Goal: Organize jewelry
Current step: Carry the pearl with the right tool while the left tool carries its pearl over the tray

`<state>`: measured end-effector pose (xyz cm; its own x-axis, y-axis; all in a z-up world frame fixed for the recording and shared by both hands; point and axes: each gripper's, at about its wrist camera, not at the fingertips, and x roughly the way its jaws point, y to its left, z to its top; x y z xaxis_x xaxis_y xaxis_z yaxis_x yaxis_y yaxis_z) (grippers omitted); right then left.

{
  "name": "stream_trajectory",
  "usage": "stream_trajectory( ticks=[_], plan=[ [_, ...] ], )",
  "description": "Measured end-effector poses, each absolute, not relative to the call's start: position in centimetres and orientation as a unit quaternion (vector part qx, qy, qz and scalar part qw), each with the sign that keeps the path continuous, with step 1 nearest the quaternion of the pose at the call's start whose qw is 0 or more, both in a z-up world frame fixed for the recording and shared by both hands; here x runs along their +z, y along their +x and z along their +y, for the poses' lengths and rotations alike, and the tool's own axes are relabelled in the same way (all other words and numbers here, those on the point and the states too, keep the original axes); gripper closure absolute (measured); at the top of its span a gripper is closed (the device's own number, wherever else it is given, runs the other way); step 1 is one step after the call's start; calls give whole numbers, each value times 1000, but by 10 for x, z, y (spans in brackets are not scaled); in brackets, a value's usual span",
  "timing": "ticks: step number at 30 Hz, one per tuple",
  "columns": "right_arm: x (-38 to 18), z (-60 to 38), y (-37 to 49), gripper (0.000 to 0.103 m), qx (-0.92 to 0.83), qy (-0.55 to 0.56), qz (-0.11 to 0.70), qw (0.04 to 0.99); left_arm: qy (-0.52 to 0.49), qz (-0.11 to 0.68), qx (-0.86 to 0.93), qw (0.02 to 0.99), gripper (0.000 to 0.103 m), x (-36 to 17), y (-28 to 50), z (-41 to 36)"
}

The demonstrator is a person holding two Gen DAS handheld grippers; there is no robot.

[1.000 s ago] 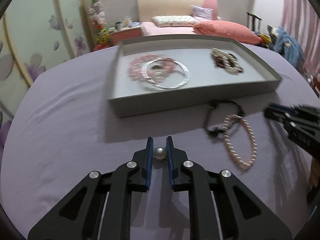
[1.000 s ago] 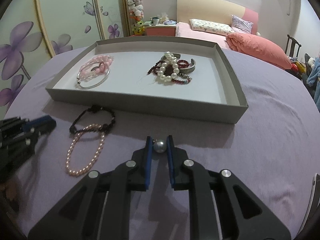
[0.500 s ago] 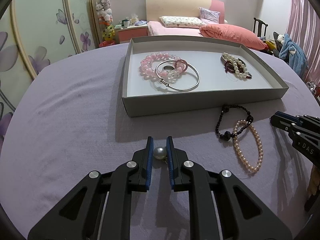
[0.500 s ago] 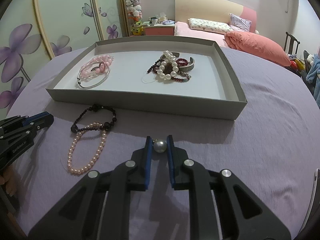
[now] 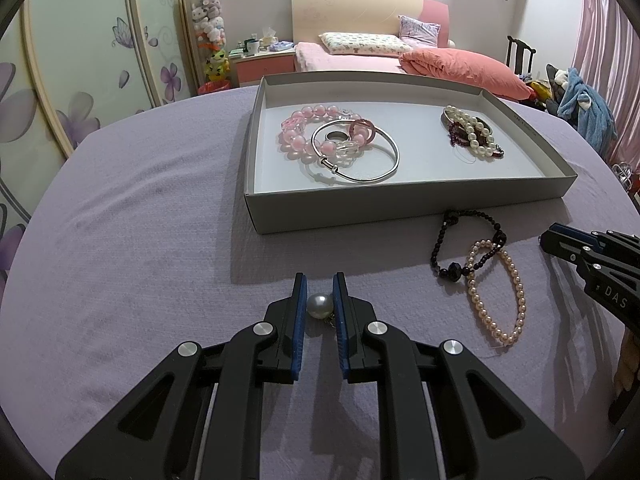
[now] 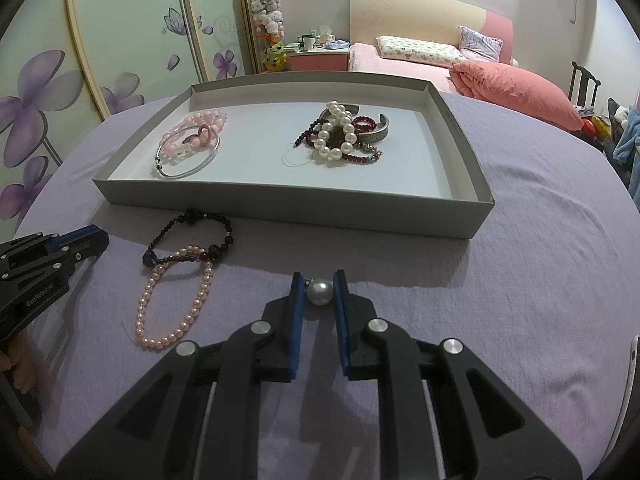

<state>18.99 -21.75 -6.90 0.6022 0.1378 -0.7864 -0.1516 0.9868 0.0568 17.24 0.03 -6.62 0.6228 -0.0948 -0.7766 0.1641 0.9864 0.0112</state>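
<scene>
Two glossy round grey pearls are held, one pinched between the blue pads of the left gripper [image 5: 320, 294], one [image 6: 319, 291] in the right gripper [image 6: 319, 286]. Two beaded bracelets, faceted black [image 6: 188, 240] and small pink pearls [image 6: 176, 300], overlap on the purple cloth [image 6: 520, 280], beside the shallow grey cardboard tray [image 6: 280, 210] holding two jewelry piles.

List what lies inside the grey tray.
In the grey tray: at its left, a pink bead bracelet and silver bangle; at its right, a heap of white pearls, dark red beads and a metal cuff. What lies under the heap is hidden.
</scene>
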Motion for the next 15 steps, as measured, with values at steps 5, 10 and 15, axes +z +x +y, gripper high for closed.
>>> stream_trajectory(
  ticks=[5,10,15],
  plan=[
    [-69,-217,190,87,81,-5,439,895,40,428,-72,900,88,-66,172,0],
    [-69,-220,190,88,78,17,438,896,38,428,-73,900,89,-66,173,2],
    [-62,-222,181,88,79,45,420,903,8,421,-70,904,89,-62,168,13]
  ],
)
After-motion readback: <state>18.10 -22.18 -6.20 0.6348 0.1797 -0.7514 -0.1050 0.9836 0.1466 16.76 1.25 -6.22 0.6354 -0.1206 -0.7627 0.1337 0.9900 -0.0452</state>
